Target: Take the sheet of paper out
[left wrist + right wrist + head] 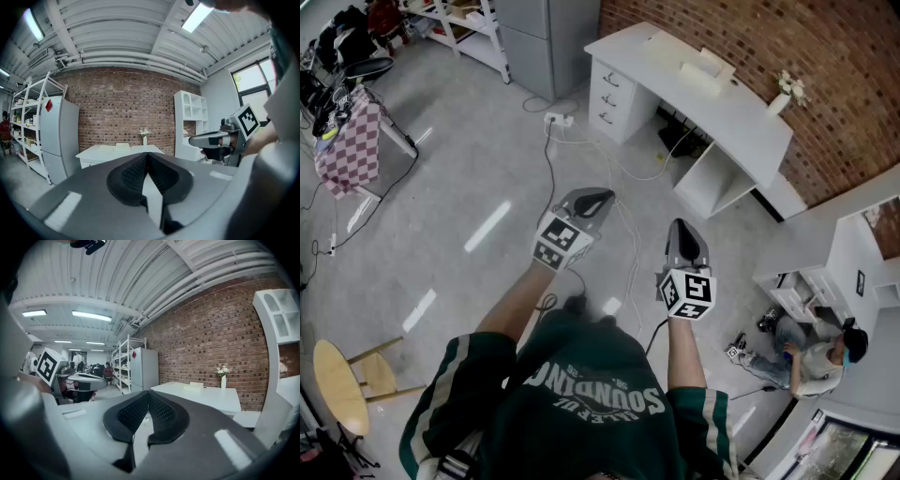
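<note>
Over open floor in the head view, both forearms reach forward, holding the left gripper and right gripper near level, well apart from the white desk. Left gripper view: jaws closed, empty. Right gripper view: likewise; no sheet of paper shows anywhere, so it seems best to approach the desk and find it first.

The person wears a dark green T-shirt with pale block lettering across the chest and pale stripes down the short sleeves. The left tongs and the right tongs have smooth grey shells, black ribbed pads and each a white cube with black square markers.
</note>
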### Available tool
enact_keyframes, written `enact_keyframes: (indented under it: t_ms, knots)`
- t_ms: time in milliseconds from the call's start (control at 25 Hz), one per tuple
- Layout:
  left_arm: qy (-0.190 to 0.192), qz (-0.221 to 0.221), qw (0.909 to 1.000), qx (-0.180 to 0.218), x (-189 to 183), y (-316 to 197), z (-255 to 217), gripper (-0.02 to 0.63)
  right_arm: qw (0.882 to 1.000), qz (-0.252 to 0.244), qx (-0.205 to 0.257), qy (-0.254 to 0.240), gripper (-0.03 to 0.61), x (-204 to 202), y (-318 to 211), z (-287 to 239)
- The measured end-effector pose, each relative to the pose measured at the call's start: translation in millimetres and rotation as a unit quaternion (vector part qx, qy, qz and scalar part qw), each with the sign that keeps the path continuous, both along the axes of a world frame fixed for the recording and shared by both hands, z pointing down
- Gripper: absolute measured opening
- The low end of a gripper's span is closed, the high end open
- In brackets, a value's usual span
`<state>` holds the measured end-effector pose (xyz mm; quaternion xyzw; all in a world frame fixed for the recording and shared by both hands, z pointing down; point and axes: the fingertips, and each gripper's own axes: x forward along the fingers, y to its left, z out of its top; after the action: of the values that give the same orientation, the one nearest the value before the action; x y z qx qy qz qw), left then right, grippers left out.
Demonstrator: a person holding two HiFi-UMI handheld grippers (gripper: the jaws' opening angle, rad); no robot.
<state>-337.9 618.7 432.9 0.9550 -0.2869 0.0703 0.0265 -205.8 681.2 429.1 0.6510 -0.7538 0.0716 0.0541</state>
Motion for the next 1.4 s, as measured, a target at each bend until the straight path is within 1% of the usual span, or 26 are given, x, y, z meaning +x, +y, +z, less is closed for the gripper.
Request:
enact_keyframes:
  t_ms: [200, 480, 760, 880, 1080, 1400]
  knots:
    - [0.002, -0.004, 1.0, -0.004, -2, -10, 3, 0.011, 1.0, -0.002, 0.006, 0.009, 0.0, -2, -7, 1]
    - [0.003, -0.002, 1.0, -0.006, -13, -27, 8, 0.011, 1.0, -0.013, 0.012, 0.017, 0.0, -19, -24, 1]
    - [0.001, 0.005, 1.0, 0.003, -29, -50, 9, 0.011, 1.0, 0.01, 0.013, 0.004, 0.0, -30, -42, 8]
    - [0.002, 0.009, 0.9999, 0.005, -30, -61, 10, 0.011, 1.0, 0.016, 0.008, 0.002, 0.0, -31, -50, 15]
    - [0.002, 0.014, 0.9999, 0.001, -18, -93, 15, 0.011, 1.0, 0.019, 0.005, -0.005, 0.0, -18, -80, 16]
    - [-0.005, 0.015, 0.9999, -0.007, 25, -163, 24, 0.011, 1.0, 0.013, 0.007, -0.013, 0.0, 22, -157, 21]
